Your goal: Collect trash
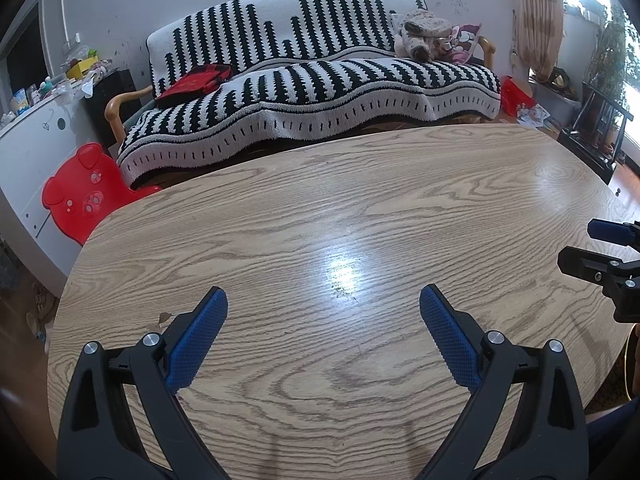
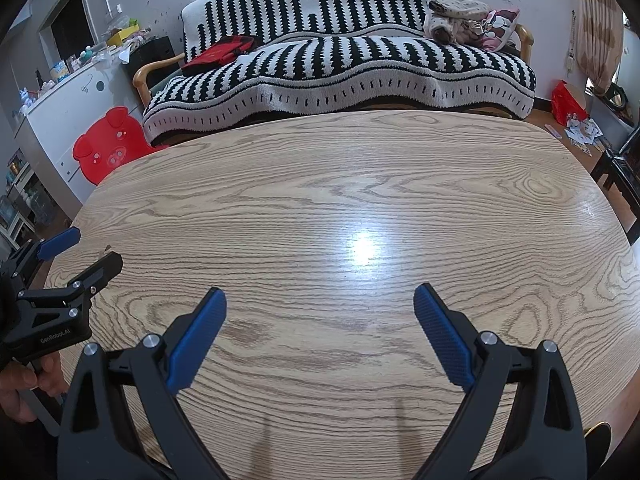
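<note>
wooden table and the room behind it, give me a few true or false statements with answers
1. Both tongs are open and hold nothing. True: left tongs, right tongs.
2. A crumpled can lies in the middle of the wooden table. False: no trash shows on the tabletop.
3. The sofa has a black and white striped cover. True.
4. A blue bear-shaped stool stands left of the table. False: the stool is red.
5. A red cloth lies on the sofa seat. True.
</note>
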`<state>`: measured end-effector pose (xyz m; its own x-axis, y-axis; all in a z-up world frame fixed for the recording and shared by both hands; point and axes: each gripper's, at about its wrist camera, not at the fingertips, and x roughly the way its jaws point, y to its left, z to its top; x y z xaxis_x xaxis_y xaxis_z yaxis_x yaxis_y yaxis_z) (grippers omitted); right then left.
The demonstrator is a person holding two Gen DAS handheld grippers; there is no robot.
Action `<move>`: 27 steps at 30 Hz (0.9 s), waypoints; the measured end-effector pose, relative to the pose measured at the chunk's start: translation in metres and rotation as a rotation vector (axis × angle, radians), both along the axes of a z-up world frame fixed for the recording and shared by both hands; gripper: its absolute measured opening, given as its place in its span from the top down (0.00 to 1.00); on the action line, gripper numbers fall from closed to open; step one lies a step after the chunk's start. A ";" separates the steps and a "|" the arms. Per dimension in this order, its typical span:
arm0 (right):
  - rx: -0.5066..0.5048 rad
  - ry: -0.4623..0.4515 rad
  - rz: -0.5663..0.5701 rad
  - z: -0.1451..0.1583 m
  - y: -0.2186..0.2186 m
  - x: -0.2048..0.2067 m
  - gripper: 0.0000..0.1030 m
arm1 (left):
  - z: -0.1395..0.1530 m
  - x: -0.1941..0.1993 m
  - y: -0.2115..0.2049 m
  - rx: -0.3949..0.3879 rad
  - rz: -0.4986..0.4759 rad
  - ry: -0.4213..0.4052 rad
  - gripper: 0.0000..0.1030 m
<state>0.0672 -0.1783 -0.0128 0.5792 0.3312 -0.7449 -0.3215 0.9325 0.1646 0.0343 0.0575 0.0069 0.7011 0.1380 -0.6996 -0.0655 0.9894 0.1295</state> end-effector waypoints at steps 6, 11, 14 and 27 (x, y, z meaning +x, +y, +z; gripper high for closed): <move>-0.001 0.000 -0.001 0.000 0.001 0.000 0.11 | -0.005 0.000 0.000 0.004 0.001 0.010 0.09; -0.004 0.000 0.003 -0.001 -0.001 -0.004 0.11 | -0.005 0.001 0.003 -0.001 0.007 0.014 0.09; -0.004 0.002 0.002 -0.001 -0.001 -0.004 0.11 | -0.004 0.001 0.003 0.000 0.006 0.017 0.09; -0.008 0.002 0.008 -0.003 -0.001 -0.007 0.11 | -0.004 0.001 0.003 -0.040 -0.006 0.027 0.09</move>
